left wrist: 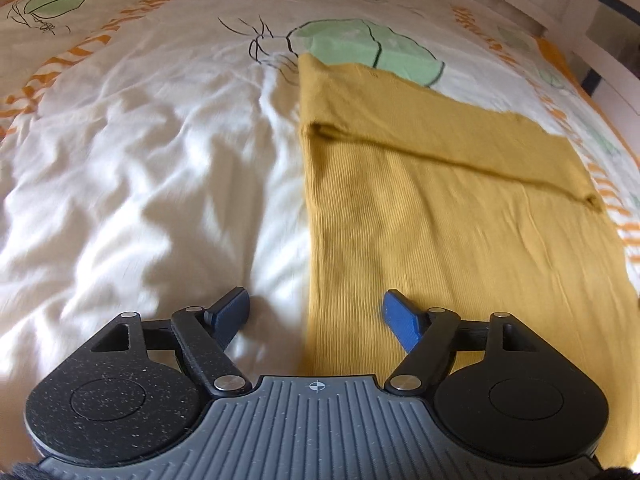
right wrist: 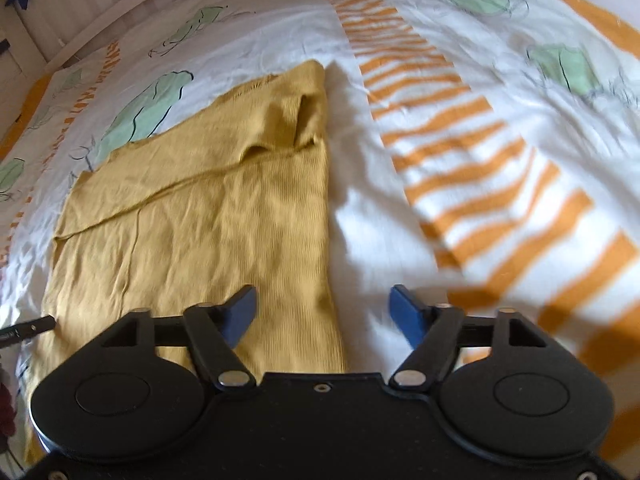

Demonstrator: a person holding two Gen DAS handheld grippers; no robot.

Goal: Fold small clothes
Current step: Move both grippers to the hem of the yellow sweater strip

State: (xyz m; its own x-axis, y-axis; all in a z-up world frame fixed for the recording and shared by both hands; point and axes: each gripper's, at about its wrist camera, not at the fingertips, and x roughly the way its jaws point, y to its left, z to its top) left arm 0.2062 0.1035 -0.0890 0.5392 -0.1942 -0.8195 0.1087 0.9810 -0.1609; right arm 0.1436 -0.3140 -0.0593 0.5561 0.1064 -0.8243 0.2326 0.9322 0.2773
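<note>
Mustard-yellow ribbed knit garment (left wrist: 448, 208) lies flat on the bed cover (left wrist: 152, 168), partly folded, with one layer turned over the body along a diagonal seam line. Bed cover is white, creased, printed with orange stripes (right wrist: 472, 168) and pale green shapes (left wrist: 372, 48). Left gripper (left wrist: 316, 316) hangs over the garment's left edge: its fingers (left wrist: 400, 320) stand wide apart, one blue pad above bare cover, the other above the yellow cloth, nothing pinched between them. Right gripper (right wrist: 324, 314) hangs over the garment's right edge: its fingers (right wrist: 406, 314) are likewise spread wide and empty, the left pad above cloth, the right pad above white cover. Neither gripper's pads appear to touch the fabric, though blur near the edges makes contact hard to rule out. A dark slender object (right wrist: 28, 328) shows at the far left of the right wrist view; it is probably part of the other gripper, not confirmed.
</note>
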